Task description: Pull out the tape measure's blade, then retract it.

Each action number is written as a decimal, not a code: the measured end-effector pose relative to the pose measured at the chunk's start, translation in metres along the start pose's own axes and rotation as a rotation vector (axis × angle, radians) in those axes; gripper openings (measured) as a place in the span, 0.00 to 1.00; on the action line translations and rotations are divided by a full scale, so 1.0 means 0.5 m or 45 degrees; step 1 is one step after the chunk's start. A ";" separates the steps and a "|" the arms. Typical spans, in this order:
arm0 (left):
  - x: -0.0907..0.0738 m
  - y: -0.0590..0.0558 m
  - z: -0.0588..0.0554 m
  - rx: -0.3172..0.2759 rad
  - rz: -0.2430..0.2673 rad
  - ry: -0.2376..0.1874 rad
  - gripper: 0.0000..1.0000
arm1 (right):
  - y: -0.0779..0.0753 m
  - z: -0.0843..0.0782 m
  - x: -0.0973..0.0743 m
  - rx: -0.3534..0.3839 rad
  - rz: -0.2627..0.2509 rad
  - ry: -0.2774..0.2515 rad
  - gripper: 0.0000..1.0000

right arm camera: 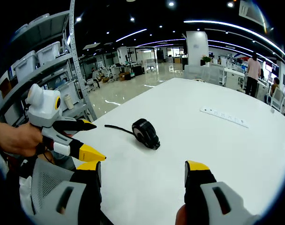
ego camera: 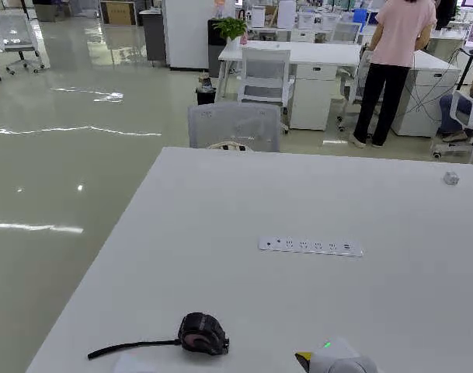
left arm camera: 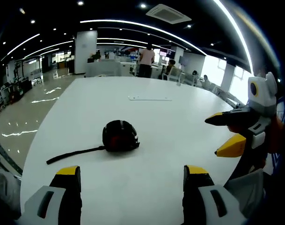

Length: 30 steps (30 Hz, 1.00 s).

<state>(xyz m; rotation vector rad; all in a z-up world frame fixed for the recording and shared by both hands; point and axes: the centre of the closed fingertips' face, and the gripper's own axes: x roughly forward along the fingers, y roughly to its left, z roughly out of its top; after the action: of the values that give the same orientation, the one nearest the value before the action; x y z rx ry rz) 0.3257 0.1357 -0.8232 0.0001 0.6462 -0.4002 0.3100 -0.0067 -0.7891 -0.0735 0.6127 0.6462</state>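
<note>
**A:** Tape measure (ego camera: 203, 334): a black round case on the white counter (ego camera: 220, 202), close to its near left edge. A dark strap (ego camera: 131, 347) trails from the case toward that edge. The blade is not drawn out, and which way its tip faces cannot be told.

**B:** State of the tongs?

**A:** Left tongs (left arm camera: 131, 172): jaws wide apart and empty, aimed at the case and short of it. Right tongs (right arm camera: 143, 166): jaws likewise apart and empty, facing the case from the other side. Neither pair touches the case.

**B:** Principal hazard?

**A:** Probably the unheld case. If one pair pulls the blade tip before the other has clamped the body, the whole tape measure is likely to slide along the smooth counter. With the edge so near, it could go off onto the floor.

**B:** Secondary hazards?

**A:** Three, by judgement.
1. The rounded case may squirt out of flat jaws that close off-centre.
2. The strap may be pinched in mistake for the blade tip, so the case is dragged and no blade extends.
3. On retraction, a blade released all at once may whip back and jolt the case loose.

**B:** The power strip (ego camera: 310, 246)?

**A:** It lies well apart, farther up the counter, and looks unlikely to interfere.
</note>
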 end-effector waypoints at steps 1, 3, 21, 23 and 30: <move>-0.003 0.000 -0.002 0.001 0.000 0.002 0.87 | 0.001 0.000 -0.004 0.000 0.000 0.000 0.75; -0.007 -0.001 -0.005 0.004 0.001 0.004 0.88 | 0.000 0.000 -0.010 0.005 -0.006 -0.001 0.77; -0.044 -0.005 -0.005 -0.014 0.002 0.009 0.94 | -0.004 -0.015 -0.056 0.064 -0.050 0.001 0.85; -0.047 -0.005 -0.003 -0.015 0.003 0.005 0.94 | -0.006 -0.016 -0.061 0.073 -0.053 0.003 0.86; -0.056 -0.007 -0.001 -0.021 0.001 0.007 0.96 | -0.020 -0.019 -0.077 0.094 -0.090 0.005 0.91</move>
<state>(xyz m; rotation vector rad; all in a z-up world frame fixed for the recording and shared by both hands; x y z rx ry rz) 0.3041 0.1427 -0.8068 -0.0145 0.6549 -0.3942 0.2867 -0.0379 -0.7765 -0.0277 0.6348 0.5544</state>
